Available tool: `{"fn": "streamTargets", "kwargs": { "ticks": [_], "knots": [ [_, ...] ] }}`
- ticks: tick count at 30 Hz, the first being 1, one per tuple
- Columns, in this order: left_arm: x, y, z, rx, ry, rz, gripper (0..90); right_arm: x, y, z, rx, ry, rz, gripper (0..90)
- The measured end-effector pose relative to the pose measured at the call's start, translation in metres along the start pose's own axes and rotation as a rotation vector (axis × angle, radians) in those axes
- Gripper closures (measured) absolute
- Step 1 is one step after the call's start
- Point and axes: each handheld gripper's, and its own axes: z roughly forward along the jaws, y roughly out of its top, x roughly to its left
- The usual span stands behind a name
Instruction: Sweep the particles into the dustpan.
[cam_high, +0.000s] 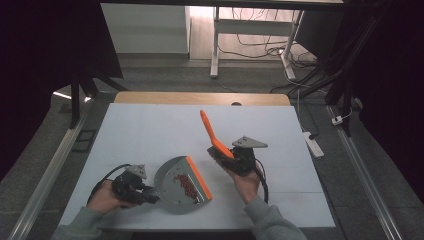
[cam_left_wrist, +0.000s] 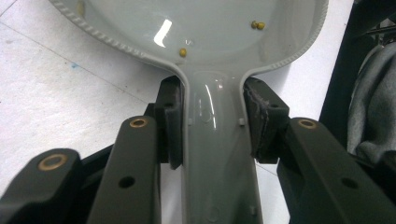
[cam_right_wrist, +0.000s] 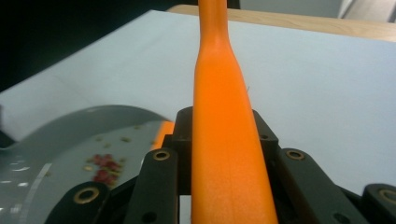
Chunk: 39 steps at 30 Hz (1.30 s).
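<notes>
Left claw (cam_high: 150, 196) at the worktop's (cam_high: 150, 130) 7 o'clock, clamped on the handle of a grey dustpan (cam_high: 172, 184); in the left gripper view both pads (cam_left_wrist: 172, 122) pressed the handle's sides. Pan lay flat on the white worktop, its orange lip (cam_high: 199, 178) toward 3 o'clock. A heap of red and yellowish bits (cam_high: 186, 185) sat inside near the lip, a few strays (cam_left_wrist: 183, 52) close to the handle. Right claw (cam_high: 223, 153) at 5 o'clock, just right of the pan, gripped an orange brush (cam_high: 212, 134) low on its handle. Handle slanted up toward 11 o'clock, dark bristles (cam_high: 216, 155) at the claw, off the worktop.
</notes>
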Motion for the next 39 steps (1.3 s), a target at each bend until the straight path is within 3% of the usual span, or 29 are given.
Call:
{"fn": "streamTargets", "kwargs": {
  "ticks": [3,6,9,12,15,18,19,21,23,25,27,32,39],
  "knots": [
    [0.000,0.000,0.000,-0.004,0.001,-0.001,61.7,-0.006,0.001,0.009,0.031,-0.014,-0.026,70.7],
    [-0.001,0.000,-0.001,-0.007,0.003,0.000,61.7,-0.010,0.005,0.024,0.064,-0.080,-0.094,70.7],
    [-0.001,0.000,-0.001,-0.005,0.002,-0.001,61.7,-0.024,0.006,0.040,0.114,-0.119,-0.086,70.7],
    [0.000,0.000,0.000,-0.010,0.000,-0.006,61.7,-0.028,0.000,0.049,0.152,-0.103,-0.079,70.7],
    [0.000,0.000,0.000,-0.008,0.002,-0.006,61.7,-0.015,-0.002,0.057,0.165,-0.064,-0.088,70.7],
    [-0.001,0.000,0.000,-0.003,0.004,-0.002,61.7,0.015,-0.005,0.066,0.170,-0.043,-0.158,70.6],
    [-0.001,0.000,0.000,-0.004,0.004,-0.002,61.7,0.024,-0.006,0.068,0.163,-0.021,-0.161,70.7],
    [-0.001,0.000,0.000,-0.002,0.002,-0.002,61.7,0.040,-0.008,0.073,0.157,0.084,-0.099,70.7],
    [-0.001,0.000,0.000,-0.004,0.001,-0.006,61.7,0.059,-0.008,0.074,0.147,0.104,-0.155,70.7],
    [0.000,0.000,0.000,-0.001,0.002,-0.002,61.7,0.067,-0.003,0.071,0.137,0.198,-0.106,70.8],
    [0.000,0.000,0.000,-0.003,0.004,-0.001,61.7,0.071,0.004,0.063,0.098,0.195,-0.133,70.8],
    [-0.001,0.000,0.000,-0.003,0.005,-0.002,61.7,0.046,0.018,0.044,0.026,0.135,-0.090,70.8],
    [-0.001,-0.002,0.001,-0.024,0.018,-0.009,61.8,0.004,0.020,0.019,-0.008,0.053,-0.028,70.8]
  ]
}}
